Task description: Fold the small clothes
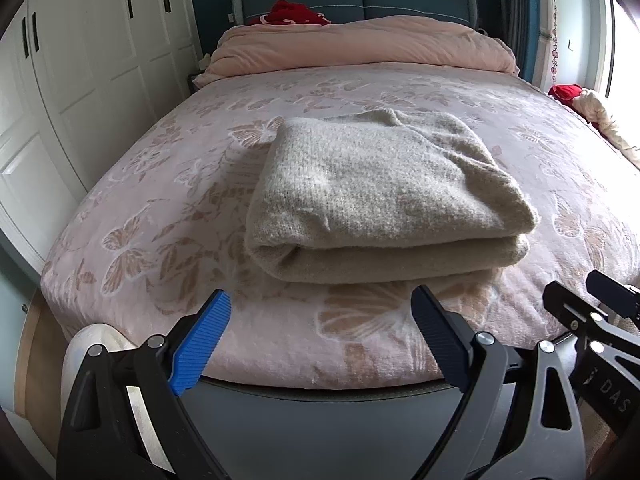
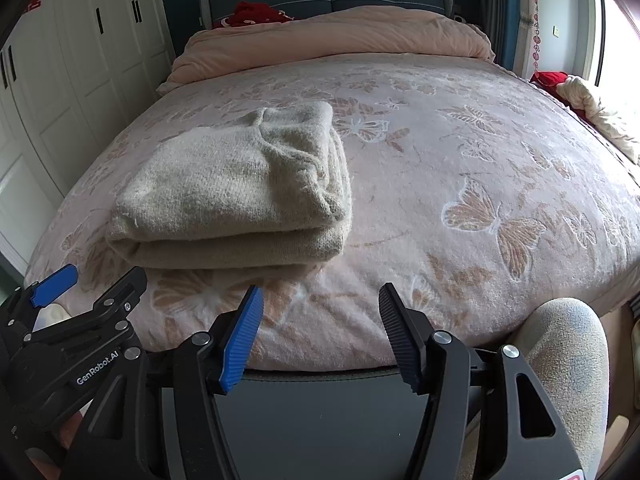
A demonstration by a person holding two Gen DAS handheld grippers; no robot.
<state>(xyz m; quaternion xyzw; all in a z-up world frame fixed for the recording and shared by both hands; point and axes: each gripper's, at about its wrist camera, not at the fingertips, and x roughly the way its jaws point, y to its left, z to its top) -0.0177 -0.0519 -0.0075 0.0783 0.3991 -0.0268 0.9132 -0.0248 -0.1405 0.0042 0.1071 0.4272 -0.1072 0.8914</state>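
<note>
A beige knitted sweater lies folded in a thick rectangular stack on the pink butterfly bedspread. It also shows in the right wrist view, left of centre. My left gripper is open and empty, hovering over the bed's near edge just in front of the sweater. My right gripper is open and empty, over the near edge to the right of the sweater. Each gripper shows in the other's view: the right one and the left one.
A rolled pink duvet lies across the head of the bed, with red cloth behind it. White wardrobe doors stand at the left. Red and cream cloths lie at the right edge by the window.
</note>
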